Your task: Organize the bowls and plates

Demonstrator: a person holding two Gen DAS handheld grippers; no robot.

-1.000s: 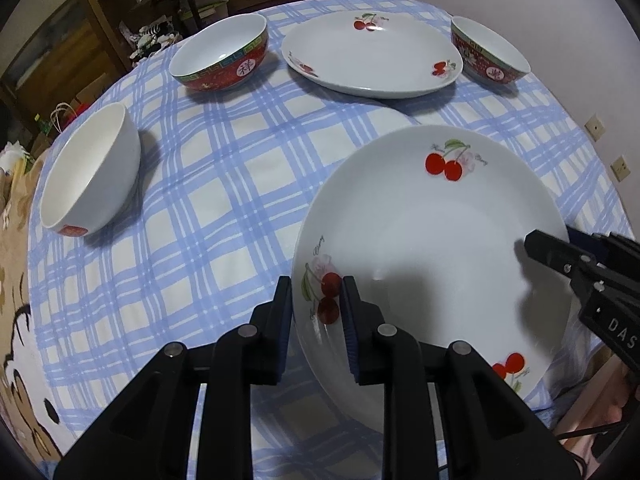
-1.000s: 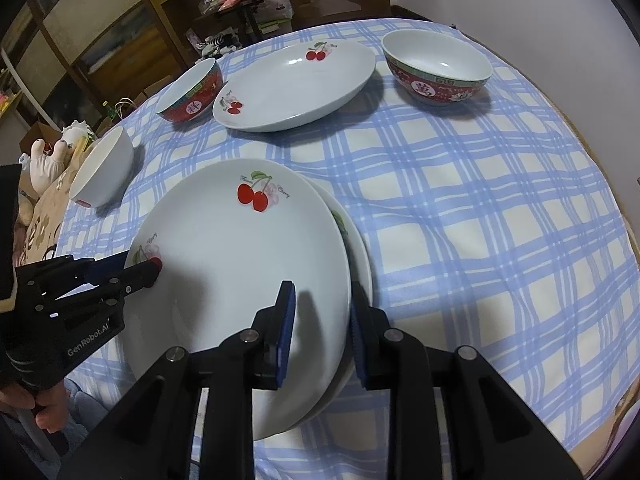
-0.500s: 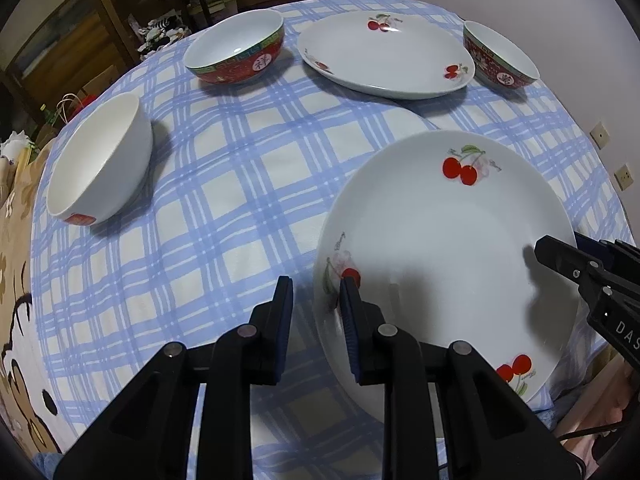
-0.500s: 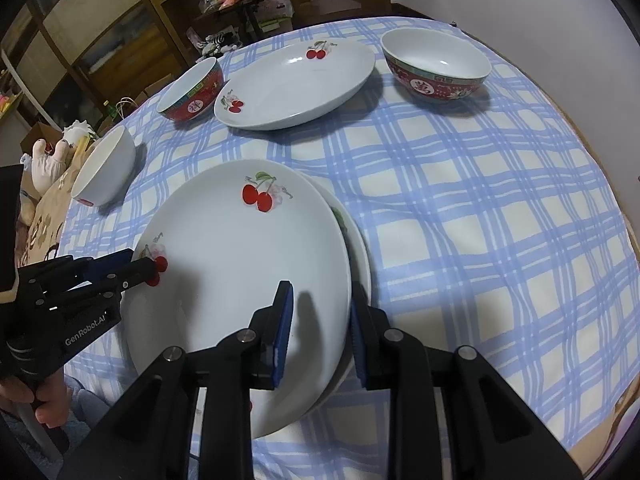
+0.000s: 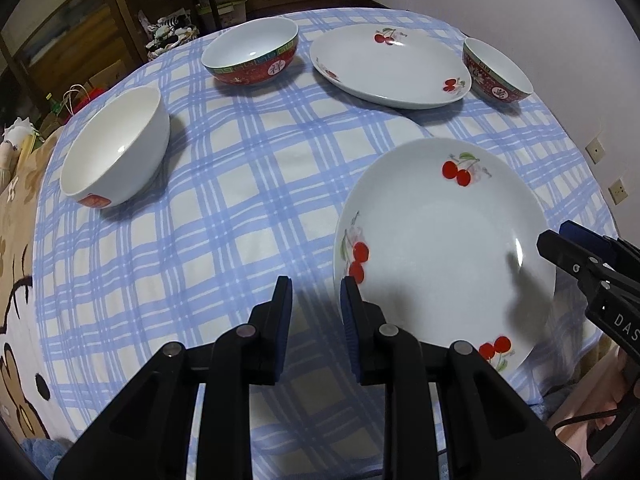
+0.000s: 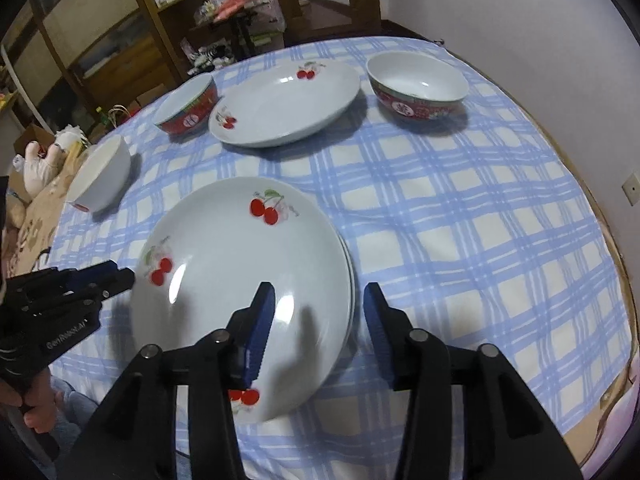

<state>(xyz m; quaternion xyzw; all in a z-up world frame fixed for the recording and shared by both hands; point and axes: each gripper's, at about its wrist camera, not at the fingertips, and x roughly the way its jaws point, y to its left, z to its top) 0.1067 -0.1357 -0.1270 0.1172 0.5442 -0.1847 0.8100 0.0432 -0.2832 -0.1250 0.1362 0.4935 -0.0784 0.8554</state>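
- Since the earlier frames, the right gripper (image 6: pixel 320 312) had let go of the top plate (image 6: pixel 240 280), and the left gripper (image 5: pixel 314 312) had come off that plate's rim.
- Its jaws were opening; the plate's rim lay between them, with the pads clear of it.
- The left gripper's fingers stood a narrow gap apart with only the checked tablecloth (image 5: pixel 224 208) between them, just beside the plate's left rim.
- The top plate, white with cherry prints, sat nested on a second plate (image 6: pixel 350 280) whose rim showed along its right side, near the table's front edge.
- A third cherry plate (image 6: pixel 286 104) lay toward the far edge, between two red patterned bowls: one (image 6: pixel 188 110) on its left, one (image 6: pixel 418 90) on its right.
- A plain white bowl (image 6: pixel 100 178) stood tilted near the left edge, well apart from the plates.
- A person's hand (image 6: pixel 34 412) held the left gripper's handle at the front left edge.
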